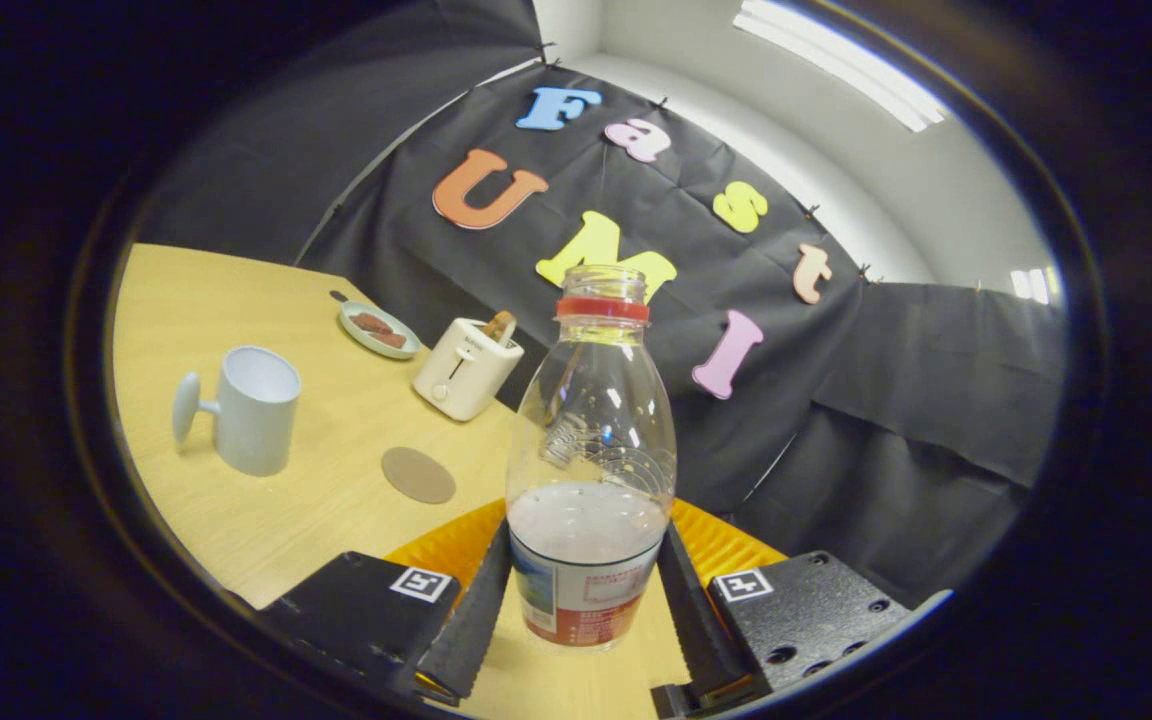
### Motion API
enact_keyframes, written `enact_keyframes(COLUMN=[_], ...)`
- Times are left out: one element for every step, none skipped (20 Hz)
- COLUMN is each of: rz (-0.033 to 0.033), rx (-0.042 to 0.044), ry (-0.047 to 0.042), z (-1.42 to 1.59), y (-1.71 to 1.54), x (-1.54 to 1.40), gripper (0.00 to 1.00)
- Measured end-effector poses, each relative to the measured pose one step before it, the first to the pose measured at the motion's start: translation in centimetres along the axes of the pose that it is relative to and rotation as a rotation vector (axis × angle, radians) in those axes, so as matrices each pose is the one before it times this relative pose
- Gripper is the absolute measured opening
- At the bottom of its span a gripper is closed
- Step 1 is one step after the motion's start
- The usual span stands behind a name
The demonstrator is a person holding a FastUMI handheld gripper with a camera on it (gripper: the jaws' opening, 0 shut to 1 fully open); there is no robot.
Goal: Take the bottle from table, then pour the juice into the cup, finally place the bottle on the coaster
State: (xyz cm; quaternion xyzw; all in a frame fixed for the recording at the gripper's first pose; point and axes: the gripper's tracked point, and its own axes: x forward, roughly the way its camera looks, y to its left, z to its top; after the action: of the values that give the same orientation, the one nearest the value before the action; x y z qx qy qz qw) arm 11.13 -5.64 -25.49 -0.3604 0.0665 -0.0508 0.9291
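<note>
Between the fingers point(491, 600) the bottle point(591, 470) was held upright, uncapped, both pads pressed to its labelled lower body; it looked lifted off the table point(236, 300), though that was hard to confirm. Beyond and left, the coaster point(418, 475) lay flat, the cup point(251, 410) past it, a toaster point(464, 368) and plate point(379, 330) farther back.

The bottle's point(591, 440) lower sides are covered by the jaws pressed against them. The item in the toaster point(464, 367) slot and the brown pieces on the plate point(379, 329) behind it are too small to identify.
</note>
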Motion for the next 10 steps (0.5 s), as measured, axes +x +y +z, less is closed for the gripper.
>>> enact_keyframes(rz=[-0.00460, -0.00353, -0.00423, -0.00690, 0.00103, 0.00817, 0.00469, -0.00096, -0.00393, -0.00852], rx=[-0.04764, -0.04952, -0.04421, -0.02992, -0.01524, -0.01272, -0.02310, -0.02835, -0.02992, -0.03551], ry=[0.00093, -0.00210, -0.00168, -0.00329, 0.00116, 0.00392, 0.00276, 0.00363, 0.00276, -0.00738], z=[0.084, 0.270, 0.340, 0.278, 0.488, 0.285, 0.192, 0.258, 0.246, 0.525], y=[-0.007, 0.003, 0.025, -0.013, 0.308, 0.295, 0.209, -0.020, -0.174, -0.188], x=[0.101, -0.023, 0.077, 0.123, 0.508, 0.258, 0.389, 0.369, 0.311, 0.203], gripper=[0.81, 0.81, 0.81, 0.81, 0.81, 0.81, 0.81, 0.81, 0.80, 0.80])
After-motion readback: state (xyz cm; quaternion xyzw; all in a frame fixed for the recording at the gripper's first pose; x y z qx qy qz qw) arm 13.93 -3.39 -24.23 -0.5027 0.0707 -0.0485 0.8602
